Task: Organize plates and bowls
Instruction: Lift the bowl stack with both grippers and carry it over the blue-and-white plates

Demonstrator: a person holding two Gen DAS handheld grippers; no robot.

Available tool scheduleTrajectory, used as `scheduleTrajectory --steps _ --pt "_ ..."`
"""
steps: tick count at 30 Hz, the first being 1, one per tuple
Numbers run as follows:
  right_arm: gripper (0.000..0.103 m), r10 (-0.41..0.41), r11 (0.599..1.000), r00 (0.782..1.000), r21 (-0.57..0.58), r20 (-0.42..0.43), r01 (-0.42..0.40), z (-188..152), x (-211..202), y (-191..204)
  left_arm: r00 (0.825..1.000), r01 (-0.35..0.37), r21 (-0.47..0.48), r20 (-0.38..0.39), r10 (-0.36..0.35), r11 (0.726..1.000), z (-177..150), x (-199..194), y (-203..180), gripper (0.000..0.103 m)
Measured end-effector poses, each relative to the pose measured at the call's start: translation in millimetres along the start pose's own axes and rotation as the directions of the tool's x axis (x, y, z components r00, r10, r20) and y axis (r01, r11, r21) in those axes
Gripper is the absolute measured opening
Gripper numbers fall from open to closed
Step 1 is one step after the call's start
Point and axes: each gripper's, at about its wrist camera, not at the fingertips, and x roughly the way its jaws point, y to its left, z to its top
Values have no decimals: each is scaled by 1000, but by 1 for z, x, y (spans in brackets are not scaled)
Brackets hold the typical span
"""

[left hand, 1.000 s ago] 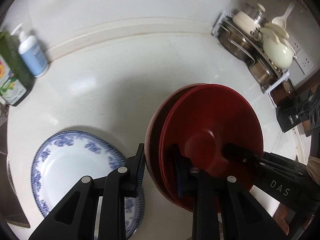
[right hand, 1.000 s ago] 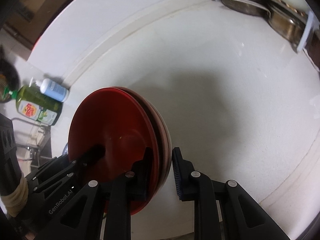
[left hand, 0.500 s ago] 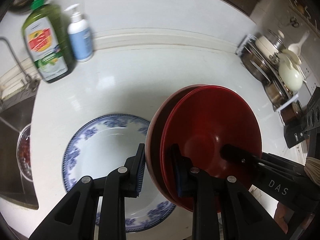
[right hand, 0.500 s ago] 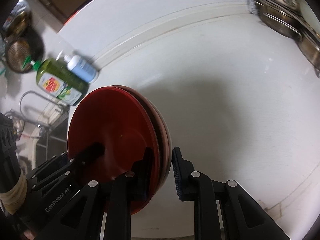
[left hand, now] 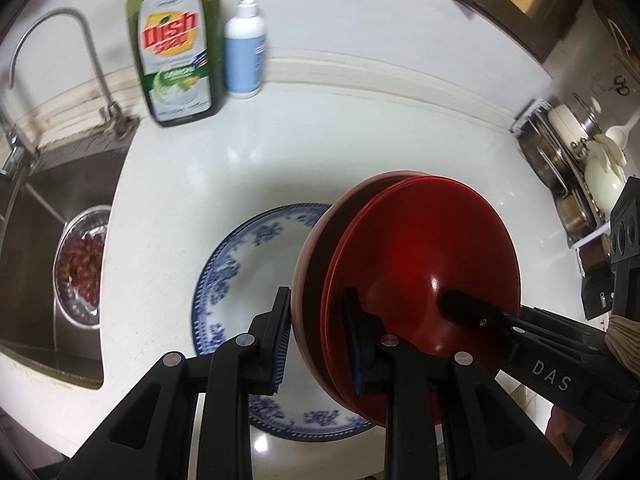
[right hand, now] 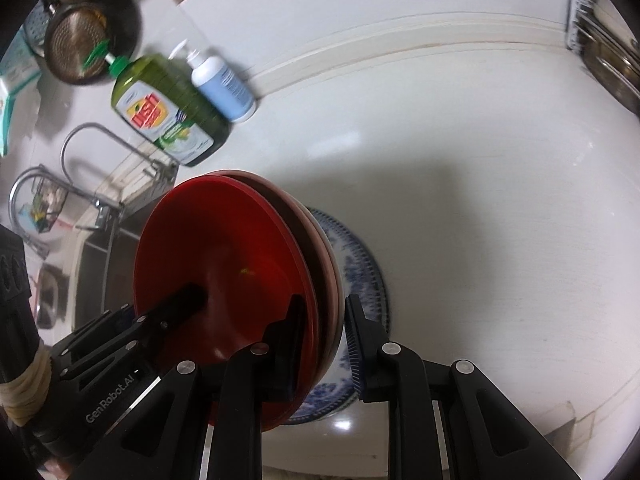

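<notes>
Bottles (left hand: 200, 40) crowd the upper left and pots (left hand: 568, 168) the right edge; bare counter (left hand: 360, 132) lies open between.

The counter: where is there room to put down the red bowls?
Bare white counter stretches from the blue-patterned plate to the pot rack, and between plate and soap bottles. It is crowded beside the sink and under the red bowls.

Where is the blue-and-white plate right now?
The blue-and-white plate lies flat on the white counter, below the red bowls held by both grippers, with the sink on its left in the left wrist view.
</notes>
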Motion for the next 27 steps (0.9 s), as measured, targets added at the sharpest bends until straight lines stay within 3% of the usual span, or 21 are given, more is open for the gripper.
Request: scheduleTrajectory --steps 13,27 --pt "22 -11 1000 992 -27 -125 7 -1 41 22 997 -23 -51 -76 19 998 -7 26 26 25" --pt "22 -37 999 983 -33 -178 31 -1 60 21 992 -27 -58 -122 20 998 -8 45 30 25"
